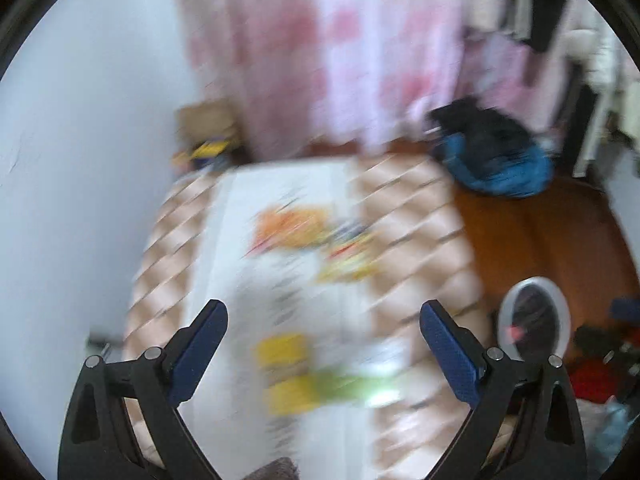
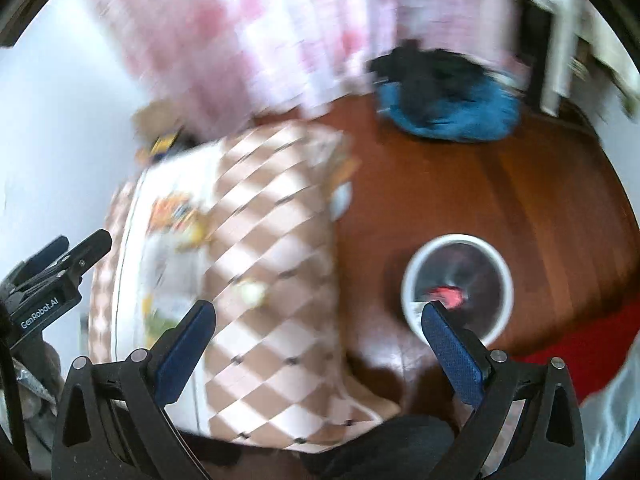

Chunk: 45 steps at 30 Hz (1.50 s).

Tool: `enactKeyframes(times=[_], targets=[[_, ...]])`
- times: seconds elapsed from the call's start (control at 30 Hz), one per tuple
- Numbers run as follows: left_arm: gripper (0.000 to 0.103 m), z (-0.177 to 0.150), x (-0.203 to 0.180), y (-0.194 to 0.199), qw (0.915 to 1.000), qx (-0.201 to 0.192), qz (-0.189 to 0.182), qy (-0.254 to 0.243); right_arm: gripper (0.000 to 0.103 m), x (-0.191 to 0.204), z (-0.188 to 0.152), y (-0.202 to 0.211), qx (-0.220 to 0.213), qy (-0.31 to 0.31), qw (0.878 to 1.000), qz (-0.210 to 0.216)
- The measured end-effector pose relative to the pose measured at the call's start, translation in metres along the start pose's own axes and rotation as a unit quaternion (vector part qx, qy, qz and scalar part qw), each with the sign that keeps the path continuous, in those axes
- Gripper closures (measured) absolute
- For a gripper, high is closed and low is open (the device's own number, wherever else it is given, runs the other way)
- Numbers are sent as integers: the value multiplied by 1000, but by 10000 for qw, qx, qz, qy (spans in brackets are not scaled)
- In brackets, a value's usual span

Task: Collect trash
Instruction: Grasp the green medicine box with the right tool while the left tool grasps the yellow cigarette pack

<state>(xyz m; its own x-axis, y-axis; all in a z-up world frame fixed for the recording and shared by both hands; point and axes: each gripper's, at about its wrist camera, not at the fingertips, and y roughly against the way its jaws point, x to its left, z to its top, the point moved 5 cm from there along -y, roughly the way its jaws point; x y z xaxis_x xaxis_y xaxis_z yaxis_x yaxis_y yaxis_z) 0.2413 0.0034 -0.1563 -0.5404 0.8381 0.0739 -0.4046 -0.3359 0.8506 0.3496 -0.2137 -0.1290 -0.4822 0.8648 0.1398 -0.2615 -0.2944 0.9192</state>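
On the surface with the brown and white checked cloth (image 1: 420,216) lies a white sheet (image 1: 280,208), and the trash sits on top of it. Both pictures are blurry, so the trash is hard to make out. In the left wrist view there is an orange wrapper (image 1: 292,224) in the middle of the sheet, with a yellow and red wrapper (image 1: 352,264) just beside it. Closer to the camera lie a yellow packet (image 1: 288,372) and a green thing (image 1: 360,388), touching each other.

The left gripper (image 1: 323,322) hangs above the sheet. Its jaws are spread wide and hold nothing.

The right gripper (image 2: 318,322) is over the edge of the cloth, near the wooden floor (image 2: 540,184). Its jaws are wide apart too, with nothing in them. The left gripper's side shows at the left edge of this view.

On the floor beside the surface stands a round white bin (image 2: 502,276). Something pink (image 2: 448,295) lies inside it. Farther back on the floor is a blue and black pile of cloth (image 2: 452,116). A pink curtain (image 1: 320,48) hangs behind the surface, next to a white wall (image 1: 80,160).
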Motion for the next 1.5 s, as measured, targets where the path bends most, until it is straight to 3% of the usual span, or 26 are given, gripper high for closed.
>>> enactKeyframes(times=[0.17,0.23,0.37,0.57,0.67,0.77,0.87,1.03,1.1,1.17,1.3,1.47,1.5], targets=[[5,-85,82,-58,9933,850,482,625,0,100,-14,-65,622,1246,9902,122],[5,-116,102,-78,9885,1144,593,786,0,143,-24,-96,947,1865,9779,42],[5,-154,124,-105,9811,1556,650,952,0,190,-46,-143,1299,2876,9487,-215],[5,-167,127,-125,9780,1730,545,1029,0,232,-68,-193,1685,4201,8877,-847],[5,-163,125,-127,9789,1721,504,984,0,235,-68,-210,1808,4310,8791,-940],[5,-155,122,-128,9801,1693,450,938,0,234,-67,-218,1878,4152,8864,-810],[5,-145,115,-127,9810,1657,373,934,2,222,-59,-217,1911,3597,9108,-670],[5,-124,98,-130,9811,1652,38,1012,3,164,-19,-212,1914,1379,9711,-353],[5,-115,87,-134,9795,1710,-174,1053,3,139,-4,-210,1770,603,9818,-327],[5,-104,71,-140,9772,1814,-394,1034,3,112,8,-210,1678,-160,9854,-221],[6,-94,44,-155,9722,2057,-605,942,3,93,11,-223,2036,-706,9765,68],[9,-93,35,-161,9779,1934,-287,740,3,99,0,-213,2052,-235,9783,157],[15,-95,36,-160,9796,1860,-230,722,3,102,-2,-211,2051,-120,9786,131]])
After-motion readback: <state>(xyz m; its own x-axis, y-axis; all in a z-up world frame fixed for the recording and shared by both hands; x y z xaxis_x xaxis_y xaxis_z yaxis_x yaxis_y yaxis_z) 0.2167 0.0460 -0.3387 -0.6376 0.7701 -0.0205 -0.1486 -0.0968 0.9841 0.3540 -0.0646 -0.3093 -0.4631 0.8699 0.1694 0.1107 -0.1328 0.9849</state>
